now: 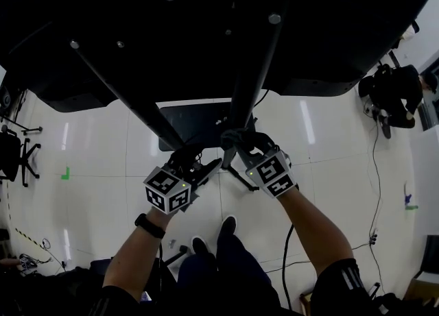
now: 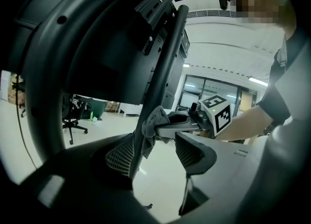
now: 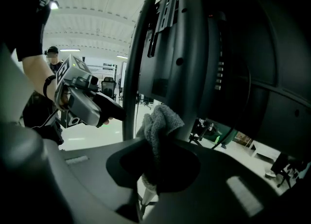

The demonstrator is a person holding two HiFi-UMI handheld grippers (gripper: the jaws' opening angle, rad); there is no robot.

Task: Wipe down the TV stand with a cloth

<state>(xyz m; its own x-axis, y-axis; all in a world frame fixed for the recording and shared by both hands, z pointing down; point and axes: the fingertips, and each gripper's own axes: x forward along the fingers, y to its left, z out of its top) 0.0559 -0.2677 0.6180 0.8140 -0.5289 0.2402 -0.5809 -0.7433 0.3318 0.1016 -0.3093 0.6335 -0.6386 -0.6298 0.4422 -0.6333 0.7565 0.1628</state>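
Note:
The black TV stand (image 1: 206,27) fills the top of the head view, with two slanted poles running down from it. My right gripper (image 1: 236,144) is shut on a grey cloth (image 1: 238,136) and holds it against the right pole (image 1: 252,81). In the right gripper view the cloth (image 3: 158,123) bunches up out of the jaws of my right gripper (image 3: 155,164) against the stand's wide column (image 3: 189,72). My left gripper (image 1: 206,165) is at the foot of the left pole (image 1: 130,99). Its jaws stand open in the left gripper view, and the pole (image 2: 158,87) passes between them (image 2: 153,155).
The stand's dark base plate (image 1: 195,119) lies on the white tiled floor. An office chair (image 1: 15,155) stands at the left and dark equipment (image 1: 394,95) at the right. Cables (image 1: 374,171) trail over the floor. The person's shoes (image 1: 212,236) are below the grippers.

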